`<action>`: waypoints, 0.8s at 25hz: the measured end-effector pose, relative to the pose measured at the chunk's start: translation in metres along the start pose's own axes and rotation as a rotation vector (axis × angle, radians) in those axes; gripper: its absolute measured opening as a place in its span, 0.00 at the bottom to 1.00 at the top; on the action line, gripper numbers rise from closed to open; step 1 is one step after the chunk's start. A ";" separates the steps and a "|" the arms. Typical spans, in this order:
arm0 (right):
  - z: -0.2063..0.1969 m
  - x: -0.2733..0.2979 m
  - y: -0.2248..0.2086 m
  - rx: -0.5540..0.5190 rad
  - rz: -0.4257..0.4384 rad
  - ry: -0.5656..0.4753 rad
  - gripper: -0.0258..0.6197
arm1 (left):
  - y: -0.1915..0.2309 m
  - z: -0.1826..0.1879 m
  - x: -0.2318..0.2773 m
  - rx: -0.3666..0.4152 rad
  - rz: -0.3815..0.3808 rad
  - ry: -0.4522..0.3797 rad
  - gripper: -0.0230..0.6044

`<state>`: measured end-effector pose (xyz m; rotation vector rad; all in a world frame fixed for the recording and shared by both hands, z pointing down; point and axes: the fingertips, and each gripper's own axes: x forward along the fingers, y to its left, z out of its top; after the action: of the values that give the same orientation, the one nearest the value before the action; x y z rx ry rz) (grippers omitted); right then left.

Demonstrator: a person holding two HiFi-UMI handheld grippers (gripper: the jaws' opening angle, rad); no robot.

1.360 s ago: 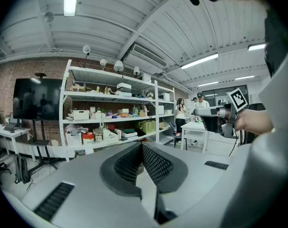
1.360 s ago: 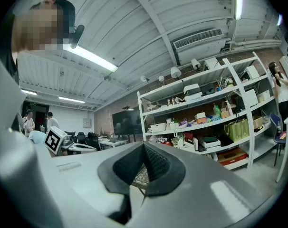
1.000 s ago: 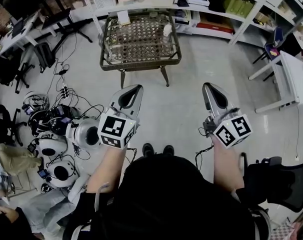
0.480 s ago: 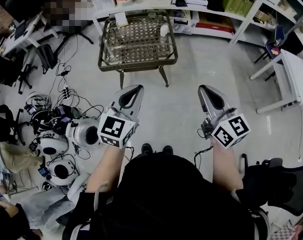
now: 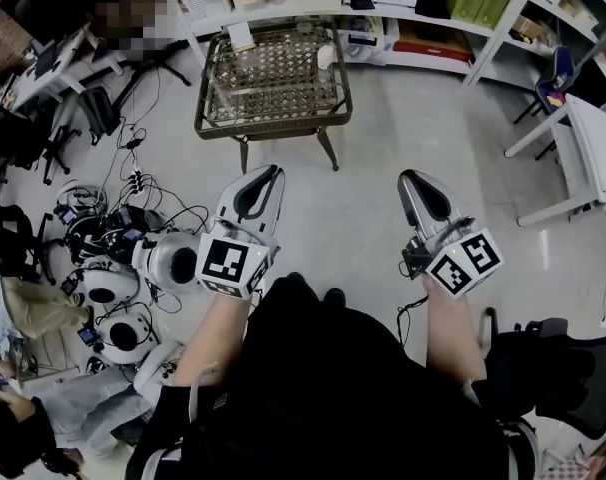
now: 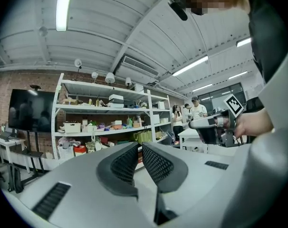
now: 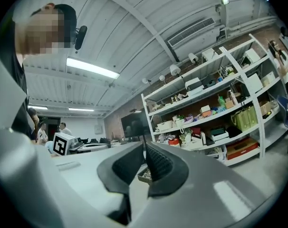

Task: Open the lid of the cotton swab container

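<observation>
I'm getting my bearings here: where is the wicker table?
In the head view, the wicker table stands top centre on the floor, just before the white shelves, with cables lying to its left.

Table straight ahead of you, container on its far right side, shelves behind it. Cable tangle on floor your left, desk right.

The right gripper has its two dark jaws pressed together, nothing between them. Behind stand tall white shelves full of boxes and bags, with a black screen beside them. Just under the jaw tips peeks something woven, maybe a table.
</observation>
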<state>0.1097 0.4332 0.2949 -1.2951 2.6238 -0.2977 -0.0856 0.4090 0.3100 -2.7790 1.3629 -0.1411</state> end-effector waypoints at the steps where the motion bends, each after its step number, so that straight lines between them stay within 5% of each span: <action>1: -0.001 0.000 -0.001 0.005 0.000 0.002 0.06 | 0.000 0.000 0.000 -0.003 -0.003 -0.003 0.07; 11: -0.009 0.038 -0.026 0.020 -0.030 0.033 0.06 | 0.032 -0.025 0.044 -0.056 -0.051 0.048 0.25; 20: 0.007 0.124 -0.066 -0.023 -0.088 0.041 0.06 | 0.105 -0.031 0.105 -0.041 -0.082 0.041 0.06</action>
<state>0.0873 0.2940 0.2950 -1.4296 2.6152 -0.3118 -0.1071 0.2621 0.3395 -2.8827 1.2741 -0.1759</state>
